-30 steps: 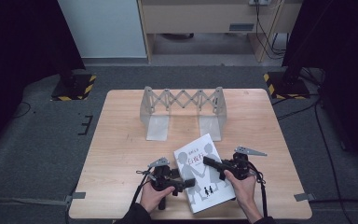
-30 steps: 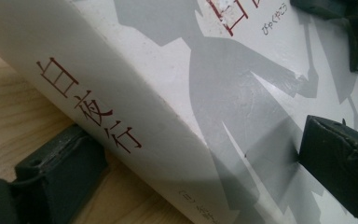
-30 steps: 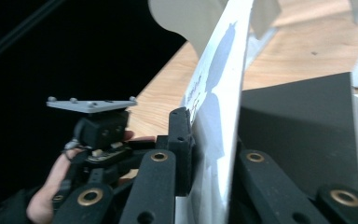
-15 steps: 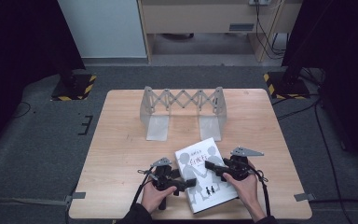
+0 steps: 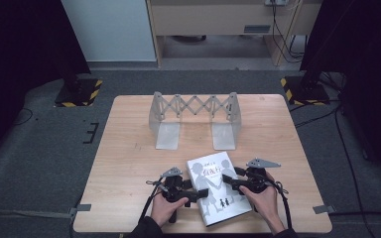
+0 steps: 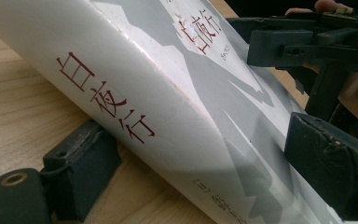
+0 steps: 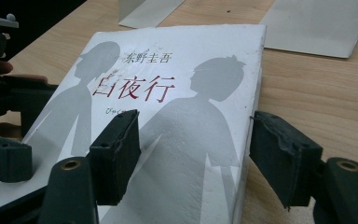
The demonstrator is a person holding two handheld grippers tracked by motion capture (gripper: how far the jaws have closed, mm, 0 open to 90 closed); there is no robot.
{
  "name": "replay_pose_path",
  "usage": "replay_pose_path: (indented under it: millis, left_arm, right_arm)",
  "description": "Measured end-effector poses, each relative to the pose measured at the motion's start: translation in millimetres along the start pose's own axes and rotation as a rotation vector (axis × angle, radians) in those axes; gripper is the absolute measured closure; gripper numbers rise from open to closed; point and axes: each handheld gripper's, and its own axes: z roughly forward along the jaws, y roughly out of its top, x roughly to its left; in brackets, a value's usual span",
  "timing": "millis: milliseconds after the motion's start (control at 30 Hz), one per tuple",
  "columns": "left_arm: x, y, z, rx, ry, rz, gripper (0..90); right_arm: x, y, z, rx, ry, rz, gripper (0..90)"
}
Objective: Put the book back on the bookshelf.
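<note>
right gripper (image 5: pixel 228 182) jaws opening | book (image 5: pixel 217 191) flat on table (image 5: pixel 129 163)

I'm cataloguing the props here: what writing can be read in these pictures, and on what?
"白夜行" in red, on the book cover.
"东野圭吾" in dark print above it on the cover.
"白夜行" in red, along the book's spine.
Small line under the cover title: too blurred to read.
Small bracketed print low on the spine: cut off, unreadable.

A white book (image 5: pixel 218 187) with grey people shapes and red writing lay shut and flat near the table's front edge.
</note>
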Motion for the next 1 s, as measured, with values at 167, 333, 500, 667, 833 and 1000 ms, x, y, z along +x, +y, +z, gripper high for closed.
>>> replay_pose_path:
  millis: [167, 333, 500, 667, 833, 1000]
  left_arm:
    - [0.0, 0.0, 0.2, -0.002, 0.001, -0.002, 9.2]
    - [0.4, 0.2, 0.5, -0.007, -0.002, -0.009, 9.3]
    - [2.5, 0.1, 0.0, -0.016, -0.01, -0.026, 11.8]
    - [4.1, -0.3, -1.0, -0.024, -0.013, -0.048, 14.1]
    - [4.1, 0.6, -2.1, -0.018, -0.015, -0.051, 15.3]
    - [1.8, 4.8, -6.2, -0.064, -0.027, -0.041, 20.3]
  right_arm:
    - [-5.2, -3.1, 2.0, 0.0, 0.018, 0.056, 29.9]
    - [-4.4, -5.4, 5.8, 0.003, 0.051, 0.093, 29.5]
    - [-5.1, -5.0, 6.5, 0.008, 0.065, 0.09, 30.6]
    - [-4.7, -4.0, 6.7, 0.019, 0.077, 0.091, 31.6]
    - [-2.7, -2.1, 6.4, 0.02, 0.073, 0.068, 32.0]
    - [-2.7, 0.1, 2.6, -0.002, 0.077, 0.08, 33.3]
